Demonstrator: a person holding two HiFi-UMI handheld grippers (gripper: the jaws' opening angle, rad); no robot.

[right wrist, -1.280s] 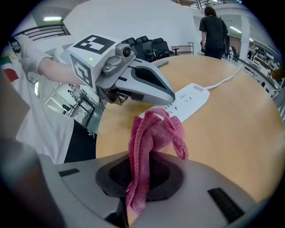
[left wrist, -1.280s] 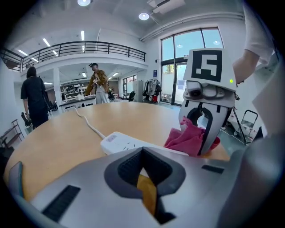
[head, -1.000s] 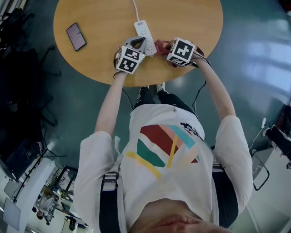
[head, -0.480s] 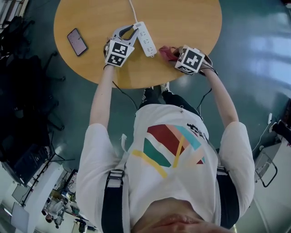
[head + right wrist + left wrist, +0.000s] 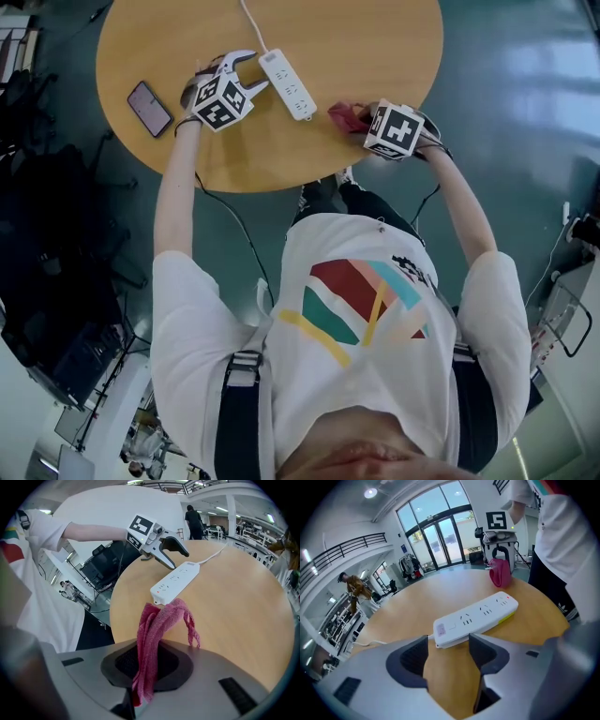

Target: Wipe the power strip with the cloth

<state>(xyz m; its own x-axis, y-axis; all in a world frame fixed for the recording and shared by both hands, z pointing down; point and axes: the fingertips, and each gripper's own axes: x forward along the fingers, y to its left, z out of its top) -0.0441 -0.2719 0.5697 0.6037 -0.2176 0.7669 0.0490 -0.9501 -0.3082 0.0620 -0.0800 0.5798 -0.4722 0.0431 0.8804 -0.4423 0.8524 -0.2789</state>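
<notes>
Red cloth [image 5: 161, 620] is pinched in your right gripper [image 5: 150, 660]. Its jaws are clenched on the bunched folds, and the loose ends flop forward, off the table [image 5: 375, 37]. Your left gripper [image 5: 447, 660] grips nothing: its jaws have just been opening and now stand wide apart, with bare wood showing between the pads. The strip [image 5: 480, 613] lies flat just ahead of those tips. Its cord end is nearest them, though it is hard to say whether that end reaches in between the tips, and neither pad presses on it.

From the head view, the strip sits on the round wooden table between your two grippers, angled, with the left gripper just beside its cord end. The cloth is near its other end, with a small gap of tabletop between them. The white cord [image 5: 249, 17] runs from the strip toward the far edge of the table. A phone [image 5: 150, 108] lies flat near the table's left edge, beyond your left gripper and well apart from the strip.
</notes>
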